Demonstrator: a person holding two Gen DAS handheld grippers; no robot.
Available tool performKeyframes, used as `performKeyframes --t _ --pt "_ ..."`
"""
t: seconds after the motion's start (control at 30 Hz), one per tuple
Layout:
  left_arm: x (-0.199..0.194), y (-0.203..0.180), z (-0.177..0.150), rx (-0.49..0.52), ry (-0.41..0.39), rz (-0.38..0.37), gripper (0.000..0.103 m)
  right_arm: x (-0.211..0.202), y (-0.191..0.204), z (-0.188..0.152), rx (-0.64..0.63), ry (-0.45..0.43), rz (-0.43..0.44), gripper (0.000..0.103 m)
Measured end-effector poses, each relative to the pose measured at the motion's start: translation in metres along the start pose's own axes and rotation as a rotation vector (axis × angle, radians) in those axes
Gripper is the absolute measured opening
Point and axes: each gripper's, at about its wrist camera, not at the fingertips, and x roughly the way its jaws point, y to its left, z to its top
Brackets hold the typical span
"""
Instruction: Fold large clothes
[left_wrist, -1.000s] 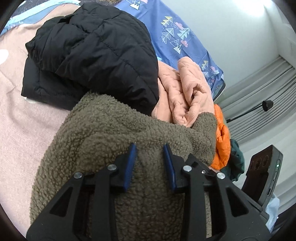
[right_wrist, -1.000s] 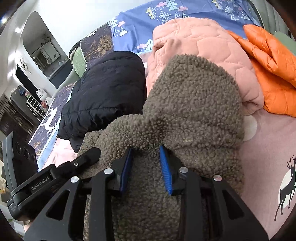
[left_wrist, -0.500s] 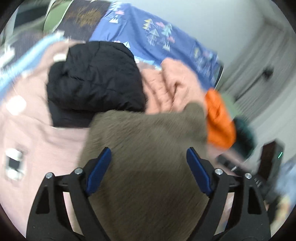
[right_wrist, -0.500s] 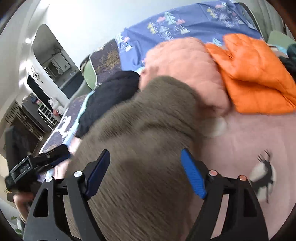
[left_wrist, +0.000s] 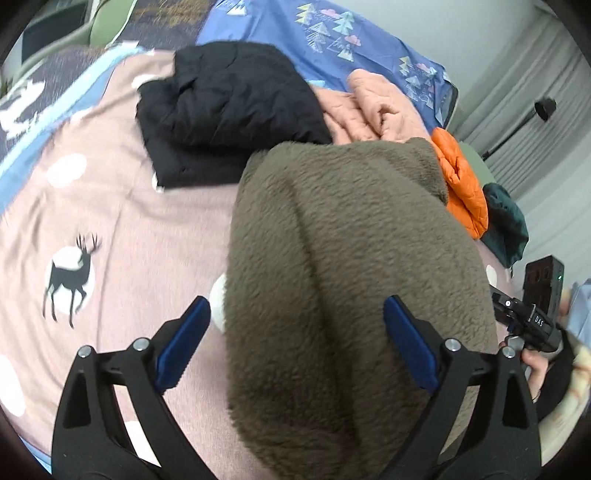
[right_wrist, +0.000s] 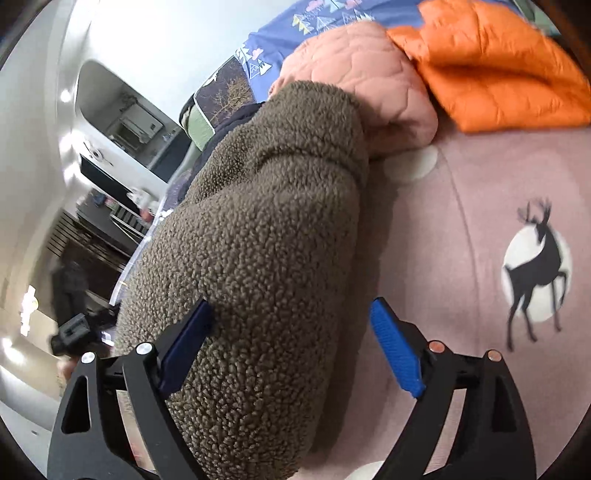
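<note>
Both grippers had just been opening. The left gripper and right gripper stood wide, pads off the fleece jacket. Jacket lay bundled on the pink bedspread, against the black jacket & peach jacket. Best: back off w/o snagging pile, then check fold held.

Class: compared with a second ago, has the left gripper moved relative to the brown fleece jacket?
Yes. The left gripper has let go, its jaws just opening, and backed off leftwards: the deer print now shows beside the brown fleece jacket.
</note>
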Motion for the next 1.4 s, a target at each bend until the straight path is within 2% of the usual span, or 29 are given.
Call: performKeyframes --t 0.1,0.17,0.23,0.3,0.43,0.63,0.73,0.83,0.9,1.0,1.1,1.27,1.4 --pt "0.006 0.01 -0.007 -0.037 0.015 -0.051 0.1 0.003 -0.005 -0.004 0.019 0.022 0.06 0.089" --pt "0.011 0.018 -0.011 -0.068 0.019 -0.1 0.101 0.009 -0.009 -0.006 0.036 0.052 0.134 0.091" --pt "0.018 0.028 -0.013 -0.122 0.038 -0.179 0.101 0.018 -0.015 -0.01 0.064 0.094 0.207 0.094" --pt "0.024 0.035 -0.015 -0.158 0.056 -0.232 0.101 0.024 -0.022 -0.012 0.086 0.102 0.225 0.102" --pt "0.044 0.048 -0.022 -0.232 0.108 -0.344 0.101 0.04 -0.031 -0.017 0.153 0.13 0.312 0.102" --pt "0.069 0.054 -0.032 -0.311 0.141 -0.508 0.101 0.054 -0.033 -0.019 0.173 0.114 0.391 0.102" --pt "0.078 0.045 -0.032 -0.306 0.118 -0.545 0.1 0.058 -0.031 -0.019 0.184 0.098 0.396 0.102" --pt "0.079 0.039 -0.032 -0.313 0.089 -0.572 0.09 0.055 -0.027 -0.021 0.183 0.076 0.409 0.1" --pt "0.07 0.035 -0.036 -0.293 0.068 -0.558 0.083 0.049 -0.022 -0.022 0.156 0.06 0.418 0.093" --pt "0.05 0.025 -0.042 -0.245 0.036 -0.54 0.075 0.041 -0.002 -0.032 0.121 0.031 0.45 0.09" --pt "0.032 0.02 -0.042 -0.225 0.018 -0.572 0.07 0.03 0.01 -0.034 0.094 0.008 0.492 0.09" --pt "0.002 0.006 -0.037 -0.188 -0.045 -0.655 0.068 0.015 0.03 -0.035 0.061 -0.015 0.555 0.09" --pt "-0.005 0.002 -0.035 -0.164 -0.058 -0.65 0.068 0.005 0.039 -0.037 0.04 -0.027 0.552 0.09"
